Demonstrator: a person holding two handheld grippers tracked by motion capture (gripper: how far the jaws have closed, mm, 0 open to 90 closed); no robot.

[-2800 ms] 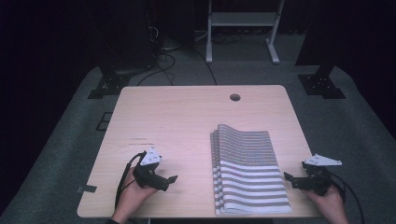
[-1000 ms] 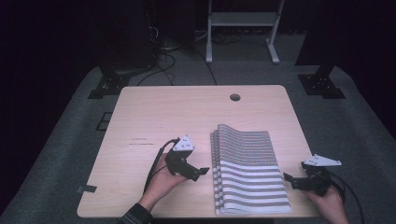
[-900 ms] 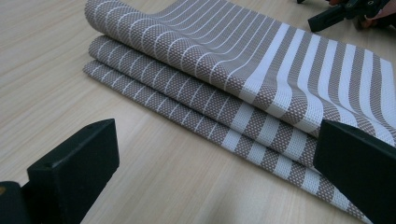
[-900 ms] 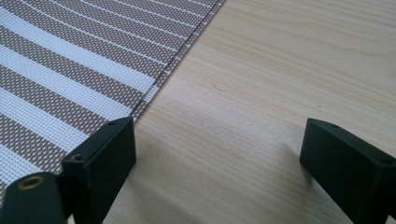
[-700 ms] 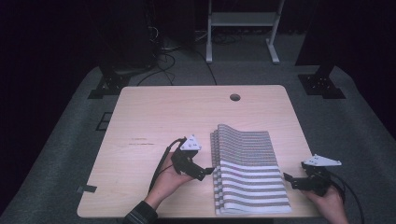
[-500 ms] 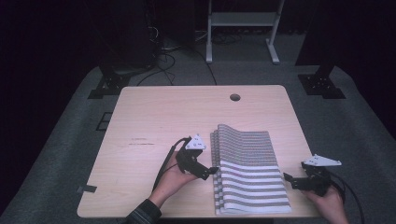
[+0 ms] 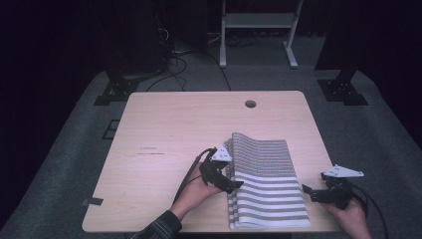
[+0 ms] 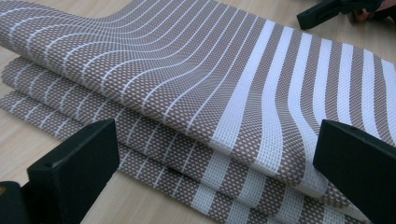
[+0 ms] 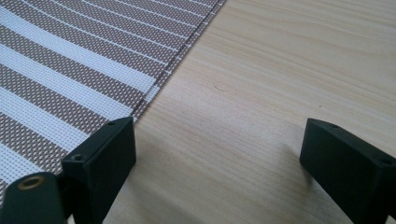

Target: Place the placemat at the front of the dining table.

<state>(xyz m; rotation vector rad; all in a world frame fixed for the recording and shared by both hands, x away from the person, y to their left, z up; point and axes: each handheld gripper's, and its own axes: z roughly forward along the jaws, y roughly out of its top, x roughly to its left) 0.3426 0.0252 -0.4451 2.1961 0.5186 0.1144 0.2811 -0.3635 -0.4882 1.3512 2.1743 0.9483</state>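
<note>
Under top mat, two more

Colours and patterns, table and what sits around it

Table: pale wood grain, light beige, with a small dark round hole near its far edge. On the table, stacked mats: brown woven mesh crossed by white stripes (thin white lines at the end farther from the person, broad white bands at the nearer end). Left gripper at the mats' left edge: black jaws, grey plate on top. Right gripper right of the mats: black, grey plate likewise. Sleeve at the table's near edge: dark, finely striped. Floor around the table: dark grey carpet.
</note>
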